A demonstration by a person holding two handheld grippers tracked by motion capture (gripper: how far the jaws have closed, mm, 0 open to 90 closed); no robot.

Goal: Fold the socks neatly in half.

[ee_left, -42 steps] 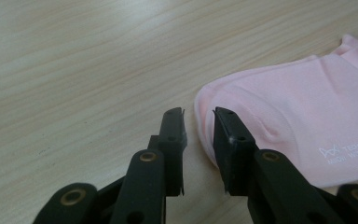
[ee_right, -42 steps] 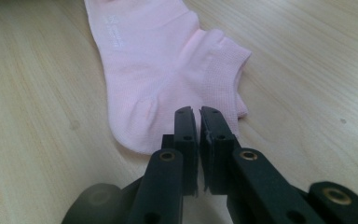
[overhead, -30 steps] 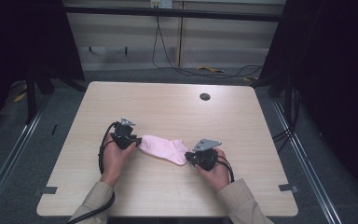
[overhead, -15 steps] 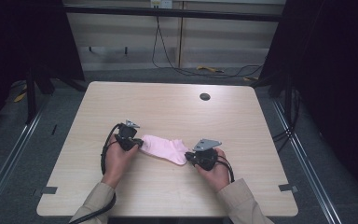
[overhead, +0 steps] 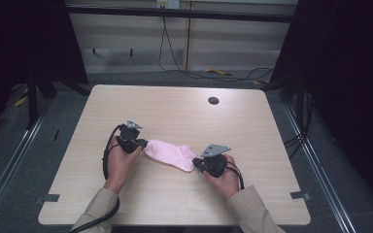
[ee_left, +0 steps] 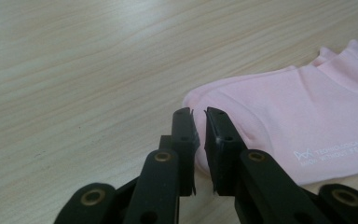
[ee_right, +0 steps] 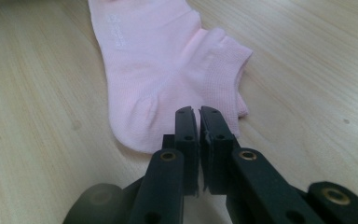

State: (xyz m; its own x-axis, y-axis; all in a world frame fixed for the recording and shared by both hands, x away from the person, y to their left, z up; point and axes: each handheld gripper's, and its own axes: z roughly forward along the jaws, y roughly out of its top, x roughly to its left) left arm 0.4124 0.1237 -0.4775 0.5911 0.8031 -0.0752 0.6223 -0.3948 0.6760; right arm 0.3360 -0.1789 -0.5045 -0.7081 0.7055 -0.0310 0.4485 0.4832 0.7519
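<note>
High view: we see a pale wooden surface (overhead: 175, 111) with a pink sock (overhead: 171, 154) lying flat toward its near edge, about midway between the left and right edges. The left tool (overhead: 142, 144) sits at the sock's left end and the right tool (overhead: 198, 163) at its right end, each held in a hand, with beige sleeves coming in over the near edge. A small dark round grommet (overhead: 213, 100) lies toward the far right corner, well apart from the sock. The far half of the surface and both near corners are bare. Beyond the far edge, cables trail across a grey floor; dark curtains stand at both sides. From here we cannot tell how the jaws stand.

Left gripper view: the left tool (ee_left: 198, 116) has its jaws nearly together, a narrow slit between them, holding nothing. Their tips lie over the sock's (ee_left: 303, 121) rounded toe end; whether they touch the cloth we cannot tell. Small white lettering on the sock is too fine to read, and the sock runs off the picture's right edge. Bare wood stretches away on the left.

Right gripper view: the right tool (ee_right: 198, 112) likewise shows only a slim gap and grips nothing. Its tips sit over the heel, beside the ribbed cuff of the sock (ee_right: 168, 70). The toe end is cut off at the top of the picture.
</note>
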